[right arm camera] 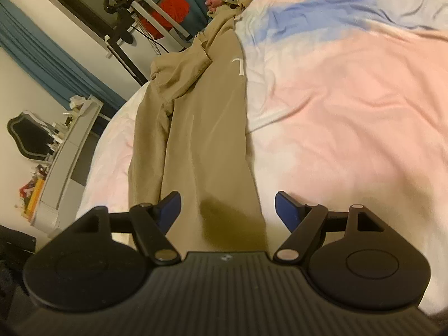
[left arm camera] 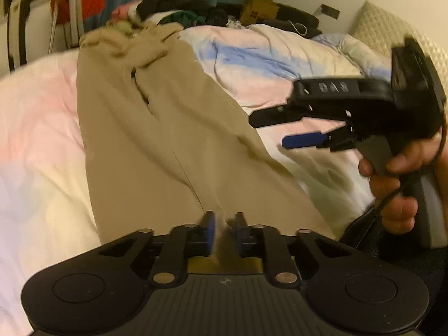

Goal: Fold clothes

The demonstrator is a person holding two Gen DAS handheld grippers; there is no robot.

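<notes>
Left gripper [left arm camera: 223, 225] tilts down, jaws narrowly pinching the tan trousers [left arm camera: 156, 128]; right gripper [right arm camera: 227, 207] hovers, jaws spread over them

Both tools are matte black plastic with ribbed tops, round discs at each side and silver rivets on the linkage arms. The left gripper [left arm camera: 224, 228] and right gripper [right arm camera: 228, 210] have blue pads. A black cable trails from the grey handle held by the hand [left arm camera: 400, 176].

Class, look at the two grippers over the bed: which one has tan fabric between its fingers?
The left gripper: a fold of the tan trousers rises between its narrow-set fingers. The right gripper stands wide open above the cloth, gripping nothing.
</notes>
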